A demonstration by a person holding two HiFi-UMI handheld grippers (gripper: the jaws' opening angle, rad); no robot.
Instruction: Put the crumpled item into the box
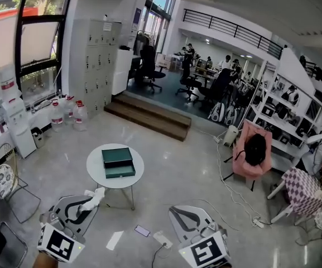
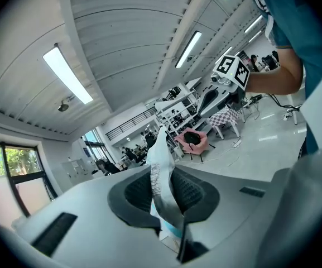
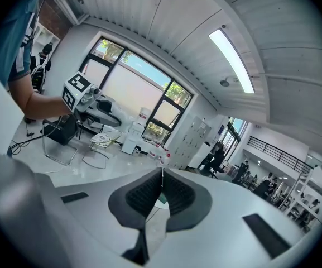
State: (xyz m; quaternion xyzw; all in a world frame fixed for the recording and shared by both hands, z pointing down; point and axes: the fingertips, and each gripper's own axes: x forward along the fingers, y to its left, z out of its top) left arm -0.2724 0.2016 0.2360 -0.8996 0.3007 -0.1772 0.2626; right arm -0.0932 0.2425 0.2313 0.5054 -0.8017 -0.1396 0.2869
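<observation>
Our left gripper (image 1: 89, 204) has its jaws clenched on the crumpled white item (image 2: 159, 169), which pokes out past their tips. Our right gripper (image 3: 162, 175) has its jaws pressed together, empty. The green box (image 1: 118, 162) lies on the round counter (image 1: 96, 172), ahead of both.

The crumpled wrapper (image 2: 159, 184) is white and thin, with fine dark print on one edge and a light blue band at its lower end. It stands upright, pinched between the jaws of the left gripper (image 2: 163, 177), and its twisted top sticks out above them. In the head view, the wrapper (image 1: 96, 196) is at the lower left. The box (image 1: 118, 162) is dark green, flat and rectangular. It lies on a round white table (image 1: 96, 163) left of the frame's middle, apart from the wrapper.
</observation>
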